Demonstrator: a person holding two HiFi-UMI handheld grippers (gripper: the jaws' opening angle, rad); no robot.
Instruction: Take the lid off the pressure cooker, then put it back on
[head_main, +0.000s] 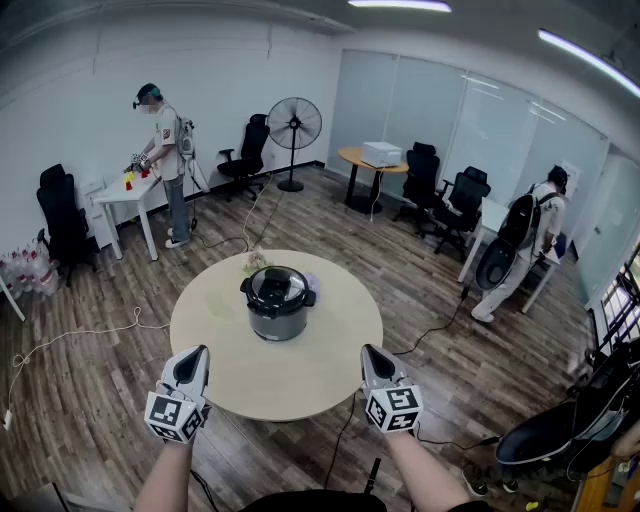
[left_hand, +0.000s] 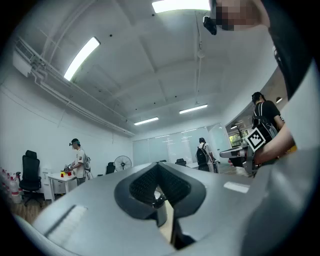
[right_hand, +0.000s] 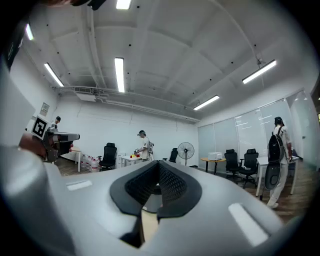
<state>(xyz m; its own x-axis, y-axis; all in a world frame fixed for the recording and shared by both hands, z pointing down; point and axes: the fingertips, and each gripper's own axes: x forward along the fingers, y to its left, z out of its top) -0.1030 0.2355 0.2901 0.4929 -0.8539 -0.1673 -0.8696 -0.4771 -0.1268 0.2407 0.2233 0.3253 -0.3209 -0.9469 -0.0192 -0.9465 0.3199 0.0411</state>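
Head view: pressure cooker (head_main: 277, 303), lid (head_main: 277, 286) on, sits mid round table (head_main: 230, 372). Left gripper (head_main: 194, 356) and right gripper (head_main: 372, 354) hang short of the table's near edge, flanking the cooker. Risk: tugging a locked lid could drag the cooker across the smooth top. Cable (head_main: 432, 329) crosses the wood floor right of the cooker.

Left gripper view: jaws pressed together, empty; fan (left_hand: 121, 163) far beyond.

Right gripper view: jaws together, empty; unopened, they would bump the lid.

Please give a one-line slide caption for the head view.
Left gripper and right gripper, both shut, face the lidded pressure cooker on a round table.
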